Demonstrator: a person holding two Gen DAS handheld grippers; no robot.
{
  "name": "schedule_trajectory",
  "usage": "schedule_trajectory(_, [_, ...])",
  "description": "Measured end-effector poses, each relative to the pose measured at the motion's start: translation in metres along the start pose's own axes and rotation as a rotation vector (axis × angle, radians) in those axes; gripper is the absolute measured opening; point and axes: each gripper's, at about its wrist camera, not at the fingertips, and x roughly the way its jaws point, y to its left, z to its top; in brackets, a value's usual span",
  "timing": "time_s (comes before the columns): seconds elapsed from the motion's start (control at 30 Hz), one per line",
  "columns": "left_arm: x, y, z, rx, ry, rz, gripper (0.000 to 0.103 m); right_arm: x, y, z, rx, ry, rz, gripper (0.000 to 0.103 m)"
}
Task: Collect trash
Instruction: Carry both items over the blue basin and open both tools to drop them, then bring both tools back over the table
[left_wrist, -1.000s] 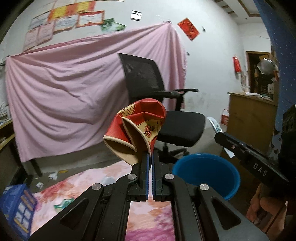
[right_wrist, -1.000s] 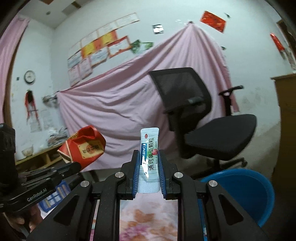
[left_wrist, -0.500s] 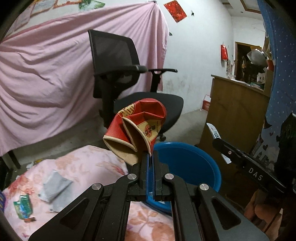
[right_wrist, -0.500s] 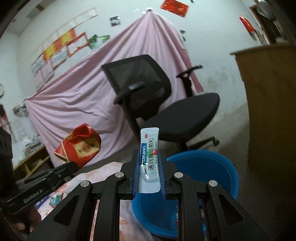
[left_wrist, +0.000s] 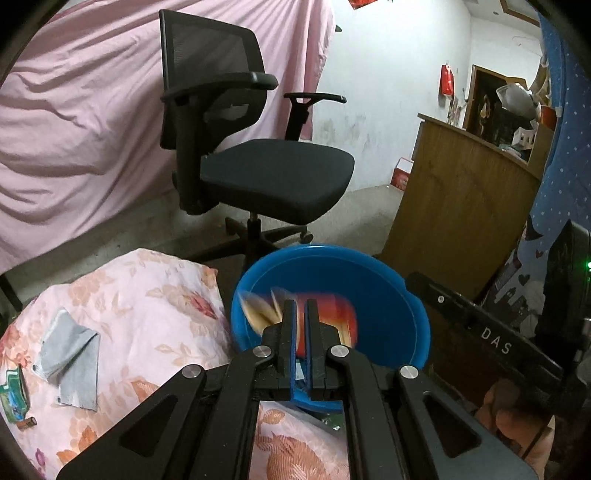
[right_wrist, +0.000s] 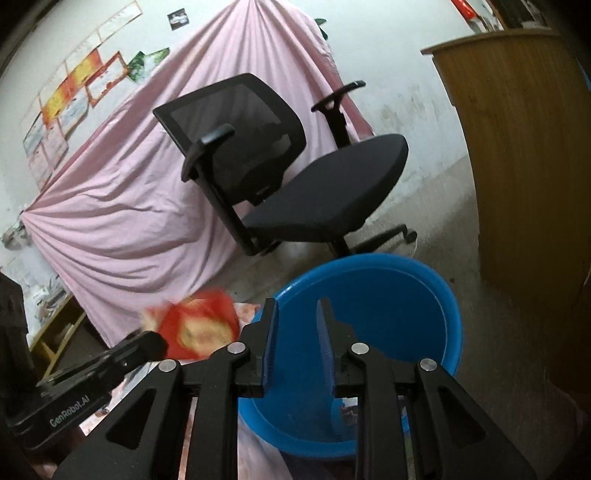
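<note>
My left gripper (left_wrist: 301, 304) has its jaws drawn almost together, with only a thin slit between the pads. The red carton (left_wrist: 325, 314) smears across that slit, over the blue basin (left_wrist: 388, 284). It is blurred while the fingers are sharp, so I cannot tell whether the pads pinch it.

The right wrist view gives me the side angle. There the carton (right_wrist: 199, 326) sits just off the left gripper's tip, beside the basin's near rim (right_wrist: 369, 258).

My right gripper (right_wrist: 295, 306) is opening, with nothing between its pads and only the basin's blue wall behind the gap. This view alone reaches the basin's bottom, where a small printed packet (right_wrist: 347, 410) lies.

Only the left view shows the floral cloth (left_wrist: 155, 295), with a grey wrapper (left_wrist: 70, 354) and a green scrap (left_wrist: 13, 395) on it.
</note>
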Motion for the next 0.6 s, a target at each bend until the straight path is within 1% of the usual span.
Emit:
schedule_trajectory(0.07, [0.000,-0.003,-0.003,0.001,0.004,0.004,0.002,-0.001,-0.001,-0.001,0.002,-0.001,-0.002,0.028])
schedule_trajectory(0.1, [0.000,-0.002,-0.003,0.002,0.007,0.006,0.002,-0.001,-0.001,-0.001,0.002,-0.002,-0.001,0.028])
schedule_trajectory(0.3, [-0.003,0.000,-0.007,-0.011,-0.006,0.025,0.003,-0.002,0.001,0.000,-0.009,-0.005,-0.001,0.029])
schedule_trajectory(0.37, [-0.005,0.003,-0.007,-0.019,-0.008,0.031,0.006,-0.003,0.002,0.000,-0.011,-0.009,0.002,0.029])
schedule_trajectory(0.5, [-0.016,0.009,-0.006,-0.031,-0.032,0.053,0.016,-0.003,0.006,0.002,-0.025,-0.018,0.009,0.029])
schedule_trajectory(0.6, [-0.027,0.015,-0.005,-0.039,-0.052,0.069,0.019,-0.005,0.012,0.002,-0.036,-0.024,0.019,0.029])
